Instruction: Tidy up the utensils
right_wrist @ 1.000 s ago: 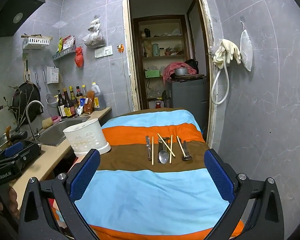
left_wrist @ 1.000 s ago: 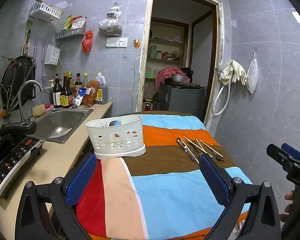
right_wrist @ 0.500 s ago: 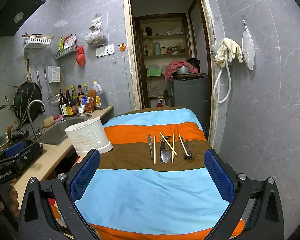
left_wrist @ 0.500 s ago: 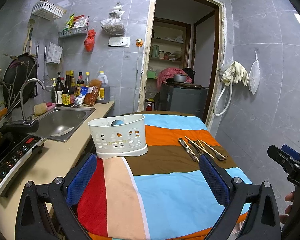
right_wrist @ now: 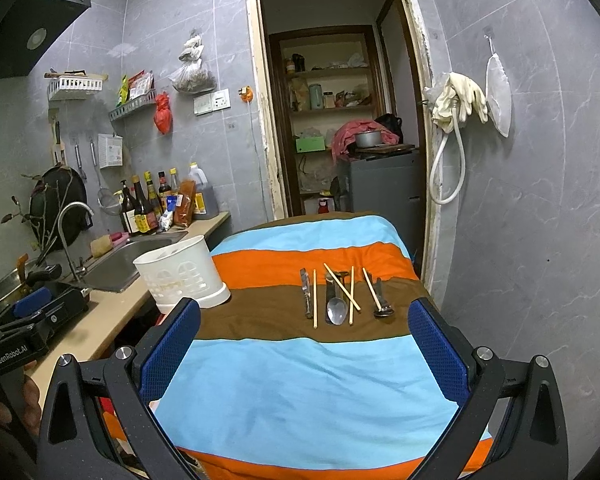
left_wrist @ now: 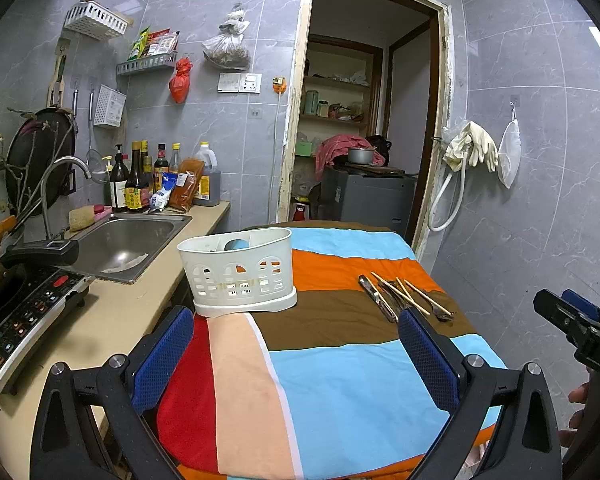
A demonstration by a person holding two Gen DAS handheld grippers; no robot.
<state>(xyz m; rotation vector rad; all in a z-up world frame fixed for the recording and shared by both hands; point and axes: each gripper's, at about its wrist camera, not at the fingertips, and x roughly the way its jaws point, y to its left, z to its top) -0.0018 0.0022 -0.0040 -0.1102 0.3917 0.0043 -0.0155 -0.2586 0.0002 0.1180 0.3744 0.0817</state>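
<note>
I hold both grippers level above the near end of the striped cloth, pointing toward the doorway. Left gripper: jaws spread wide, nothing between the blue pads. It faces the white utensil basket, which stands upright at the cloth's left edge, beside the counter and sink. Right gripper: jaws likewise released and empty, aimed at the utensils, well short of them. The utensils lie in a row on the brown stripe: a knife, four chopsticks, two of them crossed over a spoon, and a further small utensil at the right end that I cannot identify. All are well apart from the basket.
</note>
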